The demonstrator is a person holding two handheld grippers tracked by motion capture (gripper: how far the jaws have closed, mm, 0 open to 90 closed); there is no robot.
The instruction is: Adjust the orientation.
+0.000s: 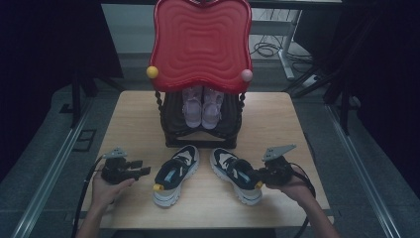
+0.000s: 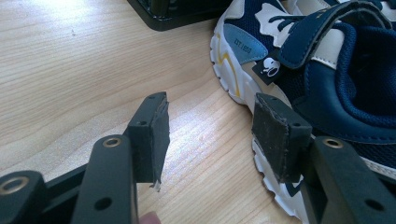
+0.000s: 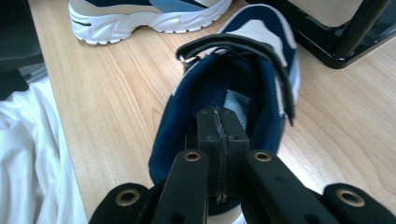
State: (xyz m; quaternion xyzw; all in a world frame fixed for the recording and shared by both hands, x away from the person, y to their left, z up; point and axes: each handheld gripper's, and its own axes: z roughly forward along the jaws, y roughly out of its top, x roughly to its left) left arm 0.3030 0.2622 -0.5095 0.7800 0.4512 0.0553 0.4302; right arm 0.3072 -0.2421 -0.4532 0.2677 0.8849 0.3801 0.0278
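The right tool (image 3: 218, 135), clenched seemingly on the right sneaker's (image 1: 236, 173) heel collar, readies a lift toward the rack (image 1: 200, 131), while the left tool (image 2: 210, 135) waits released beside the left sneaker (image 1: 176, 173).

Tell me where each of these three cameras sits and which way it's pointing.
High view: above the person's side, looking forward and down on the wooden table, shoe rack and two navy sneakers; both hands and grippers show.
Left gripper view: rides the left gripper, looking along its open jaws at the left sneaker.
Right gripper view: rides the right gripper, its jaws shut at the heel of the right sneaker.
Shared: the high view and the left gripper view both show the left sneaker.
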